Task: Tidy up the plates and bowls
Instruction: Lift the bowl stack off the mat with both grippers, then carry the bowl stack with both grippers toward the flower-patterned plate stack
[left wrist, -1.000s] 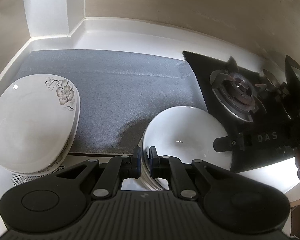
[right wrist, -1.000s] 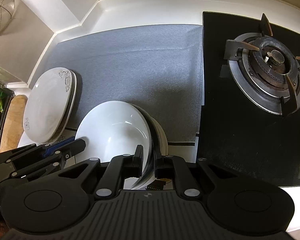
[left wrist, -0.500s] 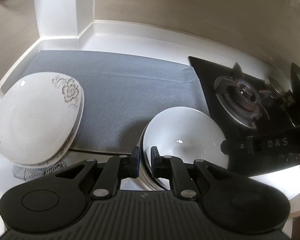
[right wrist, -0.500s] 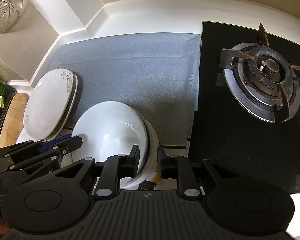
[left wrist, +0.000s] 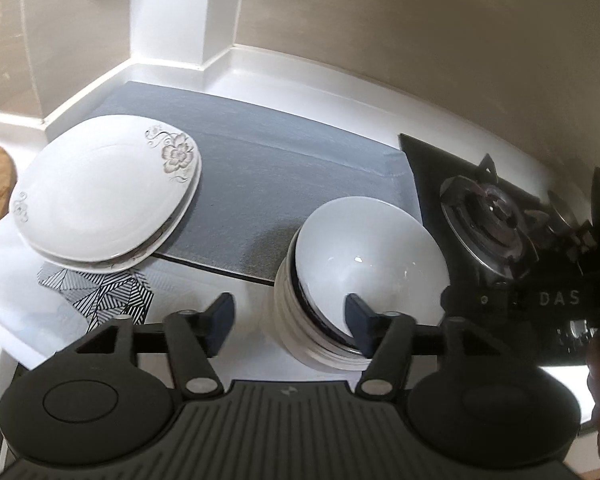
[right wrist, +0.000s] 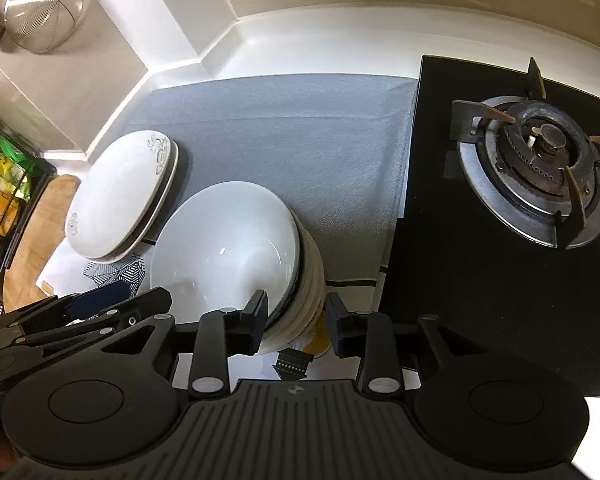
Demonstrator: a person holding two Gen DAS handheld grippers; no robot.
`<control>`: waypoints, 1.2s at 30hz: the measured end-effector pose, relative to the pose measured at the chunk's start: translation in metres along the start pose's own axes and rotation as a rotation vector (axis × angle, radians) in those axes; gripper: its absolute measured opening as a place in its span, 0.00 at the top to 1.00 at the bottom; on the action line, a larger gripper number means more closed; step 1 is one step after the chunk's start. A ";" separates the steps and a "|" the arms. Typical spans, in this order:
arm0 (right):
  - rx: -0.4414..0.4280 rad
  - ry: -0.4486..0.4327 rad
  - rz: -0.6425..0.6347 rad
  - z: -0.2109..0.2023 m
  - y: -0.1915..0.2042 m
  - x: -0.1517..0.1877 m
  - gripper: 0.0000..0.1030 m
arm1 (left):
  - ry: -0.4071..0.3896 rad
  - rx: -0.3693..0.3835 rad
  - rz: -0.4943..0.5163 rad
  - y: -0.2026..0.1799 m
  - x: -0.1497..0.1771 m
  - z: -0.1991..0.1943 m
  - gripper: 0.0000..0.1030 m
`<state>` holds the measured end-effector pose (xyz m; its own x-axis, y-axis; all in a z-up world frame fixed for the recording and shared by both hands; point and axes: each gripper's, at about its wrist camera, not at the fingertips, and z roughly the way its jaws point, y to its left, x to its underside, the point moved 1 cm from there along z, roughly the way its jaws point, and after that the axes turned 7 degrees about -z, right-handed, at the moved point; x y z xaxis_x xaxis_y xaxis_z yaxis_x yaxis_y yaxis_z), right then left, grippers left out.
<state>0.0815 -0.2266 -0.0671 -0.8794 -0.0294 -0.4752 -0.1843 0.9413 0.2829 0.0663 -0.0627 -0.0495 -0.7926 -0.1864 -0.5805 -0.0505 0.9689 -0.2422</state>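
One white surface (right wrist: 320,40) carries one grey mat (right wrist: 292,128), mostly bare toward the back wall. One black hob (right wrist: 500,272) marked "DAS" has two burners. One stack of flowered plates (left wrist: 100,200) overhangs the mat's front edge. One stack of bowls (right wrist: 236,256) stands beside it. Left tongs (left wrist: 290,320) are opening wide, gripping nothing. Right tongs (right wrist: 296,320) are opening, straddling the bowl stack's near rim without pressing.

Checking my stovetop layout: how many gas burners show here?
1 in full: the gas burner on the black hob, right of the grey mat. The left wrist view hints at a second, mostly hidden.
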 end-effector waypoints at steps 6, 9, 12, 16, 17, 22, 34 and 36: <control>0.015 -0.038 0.054 -0.003 -0.013 0.010 0.48 | 0.013 0.004 -0.040 0.003 0.004 -0.006 0.20; 0.005 -0.046 0.084 -0.002 -0.017 0.014 0.41 | 0.017 0.002 -0.052 0.008 0.008 -0.010 0.19; 0.010 -0.058 0.098 0.000 -0.016 0.016 0.39 | 0.025 0.014 -0.093 0.017 0.006 -0.011 0.18; 0.020 -0.071 0.096 0.001 -0.012 0.013 0.39 | 0.039 0.059 -0.159 0.026 -0.004 -0.003 0.18; 0.026 -0.083 0.095 0.000 -0.012 0.012 0.38 | 0.048 0.077 -0.173 0.028 -0.007 0.001 0.18; 0.064 -0.105 0.117 0.002 -0.013 0.006 0.37 | 0.105 0.139 -0.187 0.031 -0.021 0.023 0.18; 0.087 -0.003 0.152 0.040 -0.009 -0.004 0.36 | 0.224 0.169 -0.117 0.041 -0.037 0.063 0.18; 0.089 0.012 0.165 0.046 -0.010 -0.006 0.36 | 0.236 0.179 -0.103 0.042 -0.038 0.068 0.18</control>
<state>0.1089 -0.2206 -0.1054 -0.8997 0.1246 -0.4184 0.0021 0.9596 0.2814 0.1354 -0.0264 -0.0902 -0.9092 -0.2186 -0.3543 -0.0464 0.8989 -0.4356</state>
